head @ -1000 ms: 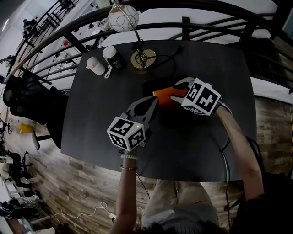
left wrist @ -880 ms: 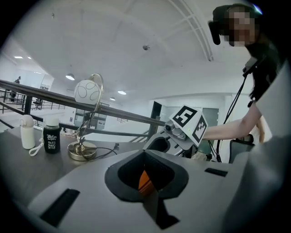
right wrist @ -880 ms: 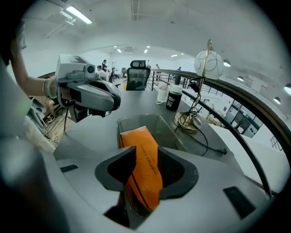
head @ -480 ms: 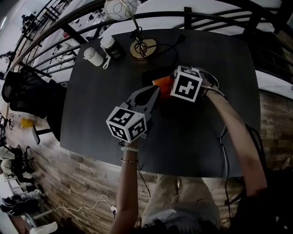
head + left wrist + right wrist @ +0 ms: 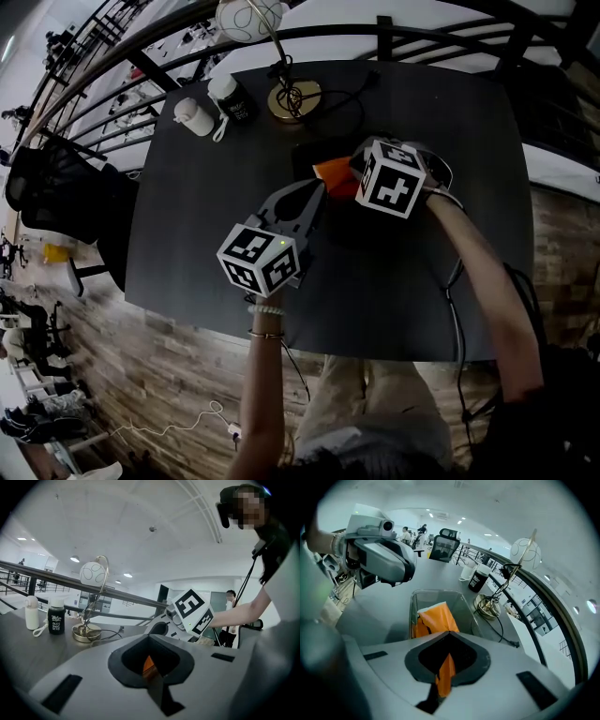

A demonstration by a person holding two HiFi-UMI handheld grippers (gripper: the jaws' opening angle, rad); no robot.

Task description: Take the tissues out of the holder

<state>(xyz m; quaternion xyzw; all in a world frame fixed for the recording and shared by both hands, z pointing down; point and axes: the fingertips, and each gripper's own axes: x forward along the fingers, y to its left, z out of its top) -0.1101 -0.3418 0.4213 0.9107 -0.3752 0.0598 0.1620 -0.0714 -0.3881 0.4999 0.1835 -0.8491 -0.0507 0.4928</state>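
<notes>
An orange tissue (image 5: 436, 618) stands up out of the clear holder (image 5: 412, 603) on the dark table (image 5: 197, 234). My right gripper (image 5: 449, 641) is shut on the tissue's top, and an orange strip runs back between its jaws. In the head view the right gripper (image 5: 354, 183) sits over the holder (image 5: 307, 155), with the orange tissue (image 5: 333, 173) showing beside it. My left gripper (image 5: 314, 194) hovers just left of the holder, jaws together with nothing clearly held. From the left gripper (image 5: 149, 641) view a bit of orange shows through the jaw gap.
A brass lamp (image 5: 292, 98) with a cable stands behind the holder. A black bottle (image 5: 230, 98) and a white bottle (image 5: 194, 117) sit at the table's back left. A black chair (image 5: 47, 202) is off the left edge; a railing runs behind.
My right gripper has shifted left and farther back, onto the holder and the tissue. The left gripper has barely moved.
</notes>
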